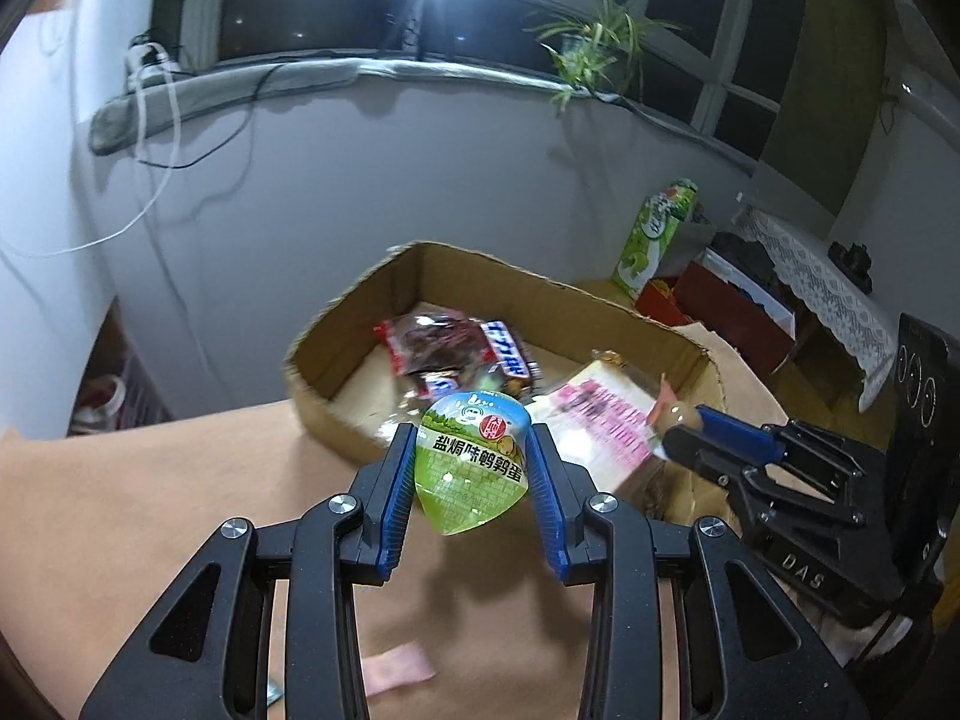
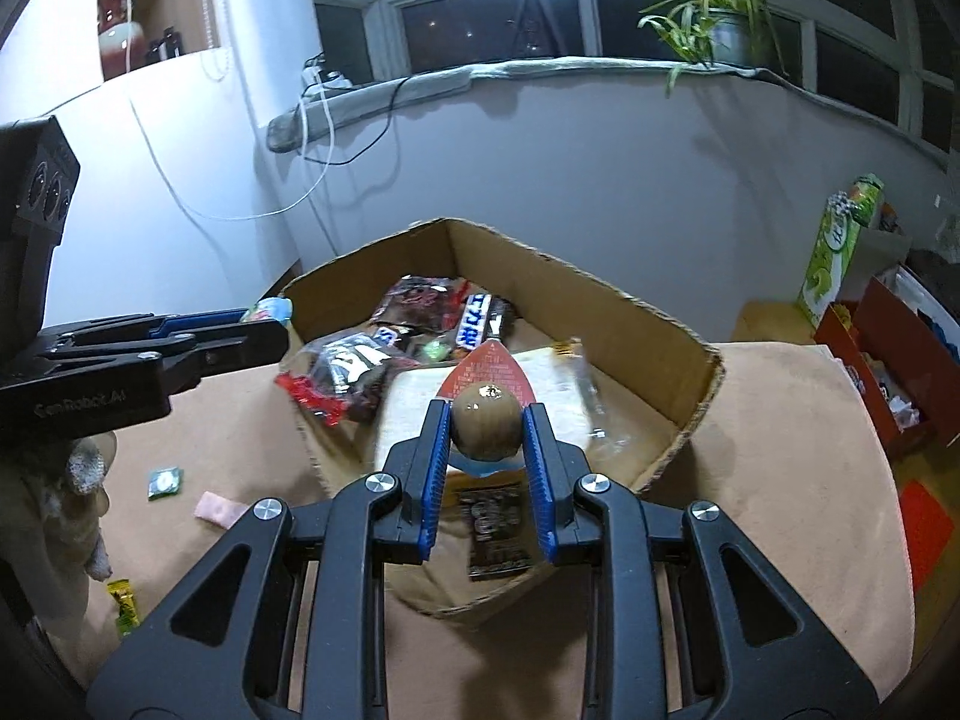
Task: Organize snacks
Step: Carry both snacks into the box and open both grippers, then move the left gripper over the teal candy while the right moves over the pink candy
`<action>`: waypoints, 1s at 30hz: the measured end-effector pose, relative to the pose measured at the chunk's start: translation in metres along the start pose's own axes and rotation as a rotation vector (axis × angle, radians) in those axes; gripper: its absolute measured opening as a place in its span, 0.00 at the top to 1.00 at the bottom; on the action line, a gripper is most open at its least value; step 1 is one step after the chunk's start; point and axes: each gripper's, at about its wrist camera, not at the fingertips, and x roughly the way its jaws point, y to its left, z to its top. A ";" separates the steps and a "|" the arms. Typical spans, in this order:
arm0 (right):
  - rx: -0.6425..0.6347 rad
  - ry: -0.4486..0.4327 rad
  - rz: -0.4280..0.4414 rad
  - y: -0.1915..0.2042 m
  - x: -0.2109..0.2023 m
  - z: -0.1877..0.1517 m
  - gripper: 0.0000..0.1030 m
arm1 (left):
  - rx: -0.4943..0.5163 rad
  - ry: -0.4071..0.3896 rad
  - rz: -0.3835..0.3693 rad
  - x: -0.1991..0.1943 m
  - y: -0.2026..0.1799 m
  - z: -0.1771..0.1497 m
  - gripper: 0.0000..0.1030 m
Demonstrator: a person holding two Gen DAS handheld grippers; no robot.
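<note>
1. The left claw (image 1: 473,474) is clamped on a green, cone-shaped plastic egg snack pack (image 1: 474,456). The pack hangs in the air, just in front of the near wall of the open brown cardboard box (image 1: 480,276).
2. The right claw (image 2: 486,450) is clamped on a round brown egg in a clear wrapper with a red top (image 2: 487,417). This one is held over the near part of the box, above the things inside.
3. The box sits on the tan, soft-looking tabletop (image 1: 150,480). Both claws point down toward it, the left claw coming in from the left side.
4. Inside the box there are already snacks: a dark red shiny packet (image 2: 420,300) at the far end, a chocolate bar with a blue and white wrapper (image 2: 477,324) next to it, and a flat pale packet with pink print (image 1: 600,414) on the near right.
5. So part of the job looks done. The two egg snacks are not in the box yet; they look like the next to go in.
6. More is left on the tabletop: a small green square packet (image 2: 164,482), a small pink piece (image 2: 219,507) and a little yellow-green packet (image 2: 123,600), all on the near left.
7. A black packet (image 2: 495,531) lies low, just below the right claw. I cannot tell if it is in the box or on its flap.
</note>
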 end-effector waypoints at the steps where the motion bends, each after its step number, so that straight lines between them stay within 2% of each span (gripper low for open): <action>1: 0.013 -0.004 -0.001 -0.004 0.000 0.000 0.75 | 0.006 0.003 0.001 0.003 -0.003 0.002 0.66; 3: 0.029 -0.005 0.012 -0.009 0.002 0.001 0.74 | 0.014 0.007 0.002 0.009 -0.010 0.005 0.66; 4: 0.037 -0.008 0.011 -0.012 0.003 0.000 0.68 | 0.018 0.007 0.003 0.011 -0.012 0.007 0.66; 5: 0.044 -0.013 0.007 -0.014 0.003 0.000 0.61 | 0.022 0.009 0.001 0.013 -0.015 0.008 0.66; 6: 0.047 -0.023 0.006 -0.015 0.001 0.000 0.45 | 0.025 0.013 0.003 0.015 -0.016 0.010 0.63; 7: 0.050 -0.037 0.005 -0.017 -0.001 0.000 0.39 | 0.027 0.014 0.010 0.017 -0.018 0.011 0.61; 9: 0.055 -0.055 0.011 -0.019 -0.006 0.001 0.39 | 0.020 0.008 0.034 0.020 -0.019 0.014 0.55; 12: 0.071 -0.081 0.034 -0.022 -0.014 0.002 0.39 | 0.008 0.007 0.039 0.021 -0.018 0.015 0.55; 17: 0.061 -0.072 0.039 -0.018 -0.013 -0.003 0.39 | 0.020 -0.004 0.063 0.012 -0.020 0.013 0.55; 23: 0.041 -0.082 0.025 -0.005 -0.020 -0.006 0.39 | 0.075 -0.080 0.119 -0.022 -0.031 0.007 0.55; 30: 0.038 -0.099 -0.008 0.013 -0.054 -0.014 0.39 | 0.134 -0.163 0.151 -0.075 -0.042 -0.007 0.55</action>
